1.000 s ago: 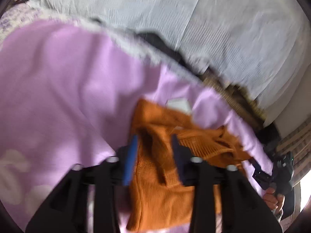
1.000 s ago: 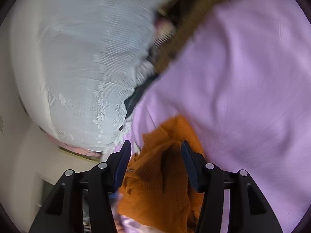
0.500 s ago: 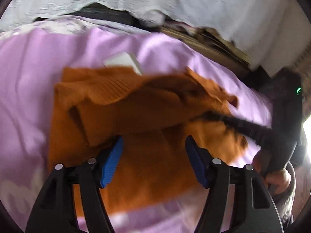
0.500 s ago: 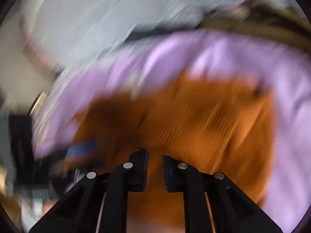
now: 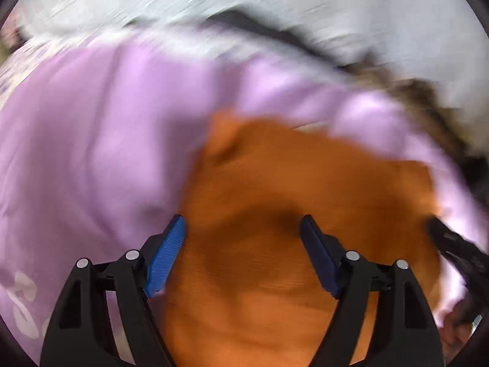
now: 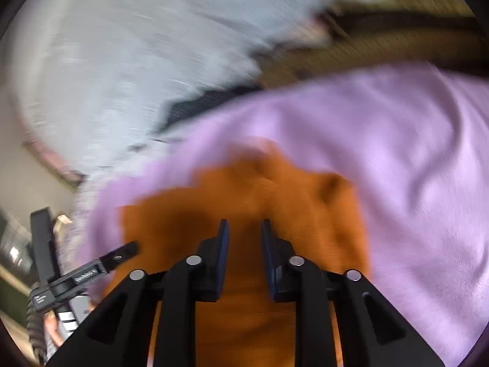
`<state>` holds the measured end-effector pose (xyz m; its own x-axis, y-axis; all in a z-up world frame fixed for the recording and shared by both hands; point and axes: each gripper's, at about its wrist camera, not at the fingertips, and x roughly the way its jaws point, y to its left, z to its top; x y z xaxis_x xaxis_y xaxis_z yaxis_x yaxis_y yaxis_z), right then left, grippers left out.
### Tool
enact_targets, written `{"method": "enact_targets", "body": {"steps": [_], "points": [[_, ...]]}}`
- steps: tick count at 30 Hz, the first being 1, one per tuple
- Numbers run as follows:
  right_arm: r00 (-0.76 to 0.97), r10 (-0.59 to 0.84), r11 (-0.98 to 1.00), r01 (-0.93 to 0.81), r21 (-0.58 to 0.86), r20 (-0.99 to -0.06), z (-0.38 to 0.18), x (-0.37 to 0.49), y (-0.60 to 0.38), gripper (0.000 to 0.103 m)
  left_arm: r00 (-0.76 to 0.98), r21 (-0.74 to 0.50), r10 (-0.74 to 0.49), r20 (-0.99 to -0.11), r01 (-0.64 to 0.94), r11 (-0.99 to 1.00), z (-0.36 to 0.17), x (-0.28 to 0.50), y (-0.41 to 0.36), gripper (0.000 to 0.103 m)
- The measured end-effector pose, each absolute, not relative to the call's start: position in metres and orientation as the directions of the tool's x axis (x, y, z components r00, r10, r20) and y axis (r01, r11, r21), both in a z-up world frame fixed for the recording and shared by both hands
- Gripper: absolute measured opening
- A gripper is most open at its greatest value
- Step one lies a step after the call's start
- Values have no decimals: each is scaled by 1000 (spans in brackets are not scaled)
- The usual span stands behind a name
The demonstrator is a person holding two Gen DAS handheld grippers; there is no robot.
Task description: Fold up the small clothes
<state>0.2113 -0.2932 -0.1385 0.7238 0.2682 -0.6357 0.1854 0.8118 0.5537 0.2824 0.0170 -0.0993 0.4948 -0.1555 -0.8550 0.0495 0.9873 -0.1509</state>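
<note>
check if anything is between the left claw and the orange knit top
Nothing visible is. The left claw is wide open right over the orange knit top, its jaws having just been opening and not pressing on it. The top lies on the purple sheet. The right claw is closed above the same top.

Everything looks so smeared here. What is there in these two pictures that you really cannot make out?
- Orange garment, both views: motion blur wipes out folds, sleeves and knit.
- Its near edge: hidden under the left gripper and right gripper, cut by the bottom edge.
- Dark strip beyond the purple sheet: too blurred to name.
- Pale cloth: pattern blurred.
</note>
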Motion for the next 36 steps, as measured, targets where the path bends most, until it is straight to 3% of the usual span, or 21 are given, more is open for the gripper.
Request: {"method": "enact_targets", "body": {"steps": [2, 4, 6, 10, 11, 14, 16, 19, 21, 24, 29, 31, 36], "points": [[736, 331, 750, 174, 638, -591, -145, 203, -306, 0, 549, -179, -187, -814, 70, 981, -104, 275, 27, 89], [780, 241, 809, 167, 564, -577, -121, 184, -299, 5, 571, -167, -171, -803, 60, 984, -95, 263, 29, 85], [807, 210, 857, 119, 501, -551, -104, 172, -283, 6, 609, -222, -232, -759, 93, 971, -81, 243, 33, 83], [756, 326, 869, -4, 495, -567, -104, 170, -242, 10, 606, -263, -325, -726, 193, 945, -74, 214, 24, 86], [713, 337, 880, -4, 476, -615, -117, 176, -230, 18, 603, -230, -303, -738, 199, 953, -78, 211, 19, 88], [703, 289, 913, 3, 409, -650, -130, 177, -221, 18, 568, -50, -137, -812, 167, 985, -106, 215, 0, 99], [716, 273, 909, 26, 416, -643, -121, 169, -224, 18, 573, -85, -152, -805, 142, 986, -96, 213, 9, 99], [761, 239, 935, -11, 355, -604, -106, 141, -211, 26, 608, -147, -213, -765, 156, 977, -81, 194, 16, 97], [734, 242, 941, -18, 337, -635, -114, 130, -200, 45, 616, -125, -219, -756, 192, 973, -77, 181, 6, 98], [724, 207, 960, -21, 280, -658, -123, 126, -193, 47, 601, 50, -83, -795, 201, 978, -105, 184, -20, 99], [779, 200, 953, -15, 302, -594, -107, 106, -194, 53, 603, -56, -136, -786, 151, 987, -99, 178, 1, 99], [808, 180, 949, 8, 316, -561, -102, 89, -200, 62, 642, -27, -107, -759, 134, 991, -93, 168, 1, 99], [823, 156, 914, 89, 397, -546, -107, 69, -225, 64, 706, 27, -71, -704, 127, 992, -79, 135, -6, 99]]}}
